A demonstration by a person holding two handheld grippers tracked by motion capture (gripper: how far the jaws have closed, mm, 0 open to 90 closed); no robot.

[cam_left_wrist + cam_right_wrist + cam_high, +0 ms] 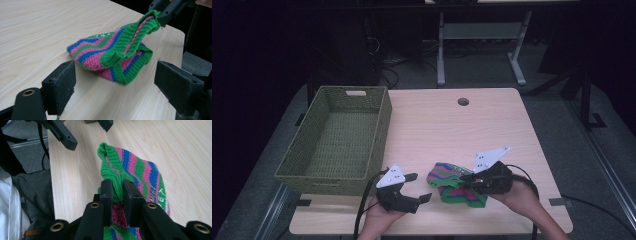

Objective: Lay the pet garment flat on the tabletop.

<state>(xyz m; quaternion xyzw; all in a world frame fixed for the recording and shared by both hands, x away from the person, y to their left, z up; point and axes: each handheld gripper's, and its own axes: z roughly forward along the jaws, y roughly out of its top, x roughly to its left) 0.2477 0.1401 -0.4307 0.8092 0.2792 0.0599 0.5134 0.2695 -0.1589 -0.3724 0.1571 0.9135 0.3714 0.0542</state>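
Holding the hat's (140,173) green edge tight in my right gripper (117,186), I lift slowly so it won't slip. My left gripper (113,82) waits wide open, ready to pinch the other side.

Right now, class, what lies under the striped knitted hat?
Bare wooden table shows around the striped knitted hat. The right gripper lifts its green cuff; whatever lies beneath the body is covered.

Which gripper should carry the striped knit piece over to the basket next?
Right. The right gripper is shut on the green ribbed edge of the striped knit piece, lifting it. The left gripper is open beside it, nearer the basket.
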